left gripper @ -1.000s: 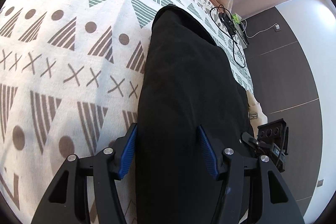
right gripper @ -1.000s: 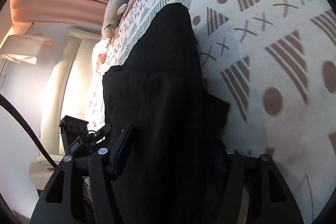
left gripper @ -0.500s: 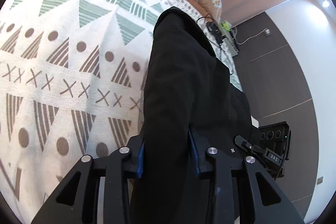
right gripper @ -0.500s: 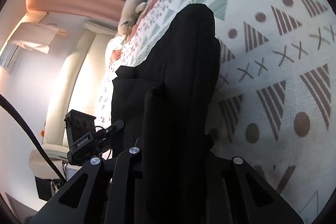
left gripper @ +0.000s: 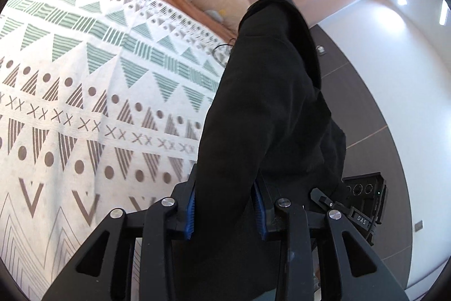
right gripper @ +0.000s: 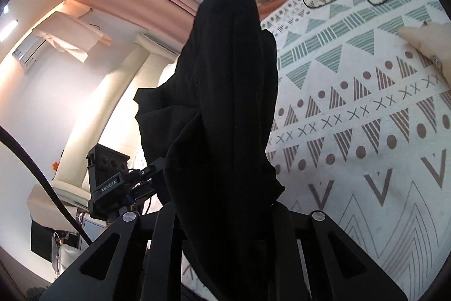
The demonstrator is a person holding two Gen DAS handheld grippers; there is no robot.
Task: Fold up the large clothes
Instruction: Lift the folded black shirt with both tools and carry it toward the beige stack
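Lifting step of the fold. The left gripper (left gripper: 224, 209) pinches a bunched edge of the black garment (left gripper: 270, 114) between its blue fingers (left gripper: 189, 212); the right gripper (right gripper: 225, 219) is likewise clamped on cloth, its fingertips hidden. The garment hangs raised above the patterned bed (left gripper: 84, 92). The next move probably calls for carrying both held ends across together.

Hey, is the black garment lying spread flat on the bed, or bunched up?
Bunched up, not flat: the black garment rises in gathered folds from the left gripper and right gripper, both clamped on it, above the patterned bedspread.
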